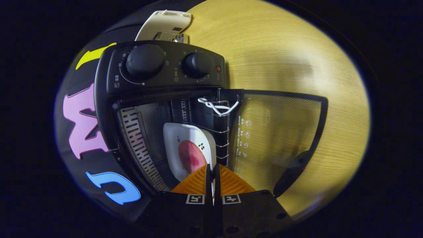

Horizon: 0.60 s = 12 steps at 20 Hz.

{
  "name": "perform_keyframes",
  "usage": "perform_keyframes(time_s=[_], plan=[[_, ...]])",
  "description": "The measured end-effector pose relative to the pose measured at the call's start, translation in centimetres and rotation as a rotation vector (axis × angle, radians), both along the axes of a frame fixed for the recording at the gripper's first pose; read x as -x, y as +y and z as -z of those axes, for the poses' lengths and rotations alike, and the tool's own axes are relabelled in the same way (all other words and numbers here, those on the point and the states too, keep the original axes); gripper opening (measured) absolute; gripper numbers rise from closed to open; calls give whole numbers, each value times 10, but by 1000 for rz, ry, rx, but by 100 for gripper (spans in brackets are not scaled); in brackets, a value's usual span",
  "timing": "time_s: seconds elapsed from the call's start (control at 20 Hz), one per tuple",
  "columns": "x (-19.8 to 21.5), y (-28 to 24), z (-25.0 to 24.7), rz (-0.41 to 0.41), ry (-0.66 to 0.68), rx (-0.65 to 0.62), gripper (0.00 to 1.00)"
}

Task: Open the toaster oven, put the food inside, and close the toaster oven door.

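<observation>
White plate (185, 138) carrying reddish food (191, 157) sits inside the open toaster oven (158, 79), at twelve o'clock from the gripper (212, 172), whose fingers pinch its rim (edge-on). Glass door (277, 132) lies open at two o'clock.

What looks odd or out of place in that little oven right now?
A white cord is knotted around the wire rack inside the toaster oven, an odd thing there. The door hangs open. The gripper pinches the rim of the plate of food; nothing is spilled.
</observation>
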<state>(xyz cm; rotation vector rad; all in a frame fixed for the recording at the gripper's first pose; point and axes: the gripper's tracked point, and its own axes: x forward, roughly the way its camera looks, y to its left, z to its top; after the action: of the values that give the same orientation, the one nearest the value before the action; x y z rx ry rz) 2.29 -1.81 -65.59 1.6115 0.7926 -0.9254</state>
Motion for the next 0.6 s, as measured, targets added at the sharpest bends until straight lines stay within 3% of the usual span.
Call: perform_keyframes(time_s=[0.45, 0.6], plan=[[-36, -3, 17, 26, -7, 38, 6], [-31, -3, 11, 6, 0, 42, 18]])
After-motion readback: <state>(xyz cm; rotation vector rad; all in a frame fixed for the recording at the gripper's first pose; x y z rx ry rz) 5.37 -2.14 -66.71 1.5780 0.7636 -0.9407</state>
